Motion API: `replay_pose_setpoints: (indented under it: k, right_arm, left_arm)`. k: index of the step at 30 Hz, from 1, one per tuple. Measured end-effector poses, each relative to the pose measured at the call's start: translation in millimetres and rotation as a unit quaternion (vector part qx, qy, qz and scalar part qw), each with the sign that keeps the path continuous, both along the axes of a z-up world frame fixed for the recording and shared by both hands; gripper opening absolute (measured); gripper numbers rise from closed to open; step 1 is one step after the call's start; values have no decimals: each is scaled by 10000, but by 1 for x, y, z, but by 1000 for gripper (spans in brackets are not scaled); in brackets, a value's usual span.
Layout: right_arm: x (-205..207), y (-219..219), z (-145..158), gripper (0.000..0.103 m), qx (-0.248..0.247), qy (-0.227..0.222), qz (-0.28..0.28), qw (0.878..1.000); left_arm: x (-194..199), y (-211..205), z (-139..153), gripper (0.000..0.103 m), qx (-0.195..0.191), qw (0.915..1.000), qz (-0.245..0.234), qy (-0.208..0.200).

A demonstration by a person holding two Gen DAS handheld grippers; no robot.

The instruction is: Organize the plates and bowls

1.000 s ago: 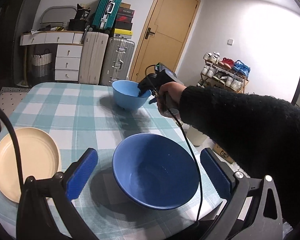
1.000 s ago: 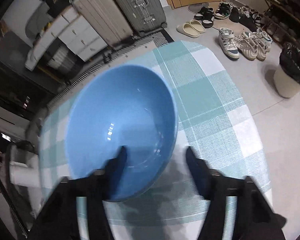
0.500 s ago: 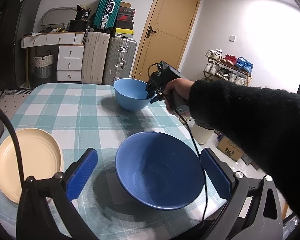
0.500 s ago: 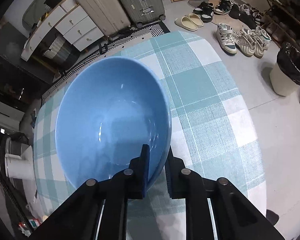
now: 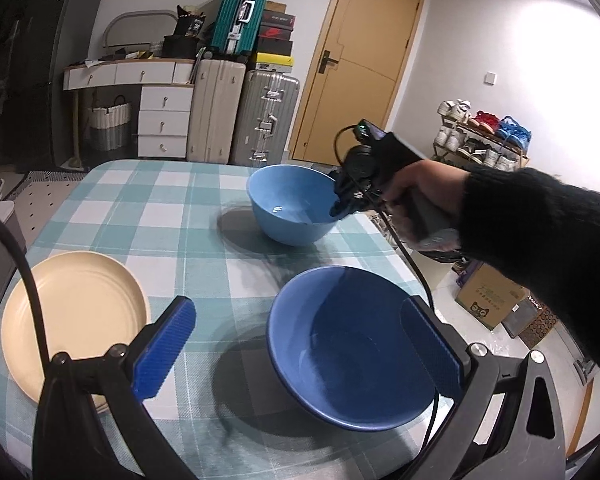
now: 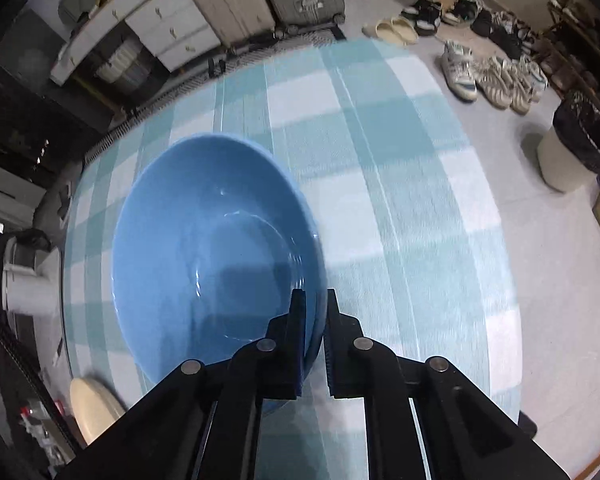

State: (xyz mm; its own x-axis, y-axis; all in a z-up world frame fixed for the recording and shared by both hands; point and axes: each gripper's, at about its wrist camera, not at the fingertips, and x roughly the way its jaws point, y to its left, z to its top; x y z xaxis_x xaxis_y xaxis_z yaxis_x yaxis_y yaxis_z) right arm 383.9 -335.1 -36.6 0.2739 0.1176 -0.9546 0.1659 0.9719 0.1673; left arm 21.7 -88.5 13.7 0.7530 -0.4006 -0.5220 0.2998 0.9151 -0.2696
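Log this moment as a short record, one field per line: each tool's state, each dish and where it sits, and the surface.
right tool: shut on the rim of the light blue bowl, one finger inside, one outside
left tool: open, fingers either side of the dark blue bowl, not touching it
light blue bowl: far side of the table, whether lifted cannot be told
dark blue bowl: near edge, upright, empty
cream plate: left of the dark blue bowl, apart from it
table: teal and white checked cloth

Right tongs (image 6: 314, 312) closed on light-blue bowl (image 6: 216, 248) rim, lifted.
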Motion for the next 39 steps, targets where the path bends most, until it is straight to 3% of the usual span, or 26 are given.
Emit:
replay_pose_setpoints:
  k: [6,16,23,32,35,37,39]
  right_arm:
    - [-32,10,11,7,-161,-27,411,9990]
    - [-69,9,17,7,-169,179,533,9983]
    - [-75,3,11,8,-59,281,444,9986]
    - [-68,4,13,12,-258,169,608,9977]
    - [-69,10,14,26,-507,11,791,9956]
    - [-72,19,20,55,-773,-275,1040,9912]
    - [-74,22,25,71,-749,-515,1115,9896]
  left_arm:
    - [3,7,-2,103,33,9998,189,-35]
    - [7,7,-8,103,137,9996,254,9]
    - [8,6,-10,103,220,9994,258,39]
    - [14,4,-17,103,331,9987,303,249]
    - [15,4,-20,103,351,9983,336,323]
    - [17,3,-22,103,566,9969,430,351]
    - [17,2,-23,103,560,9968,410,397]
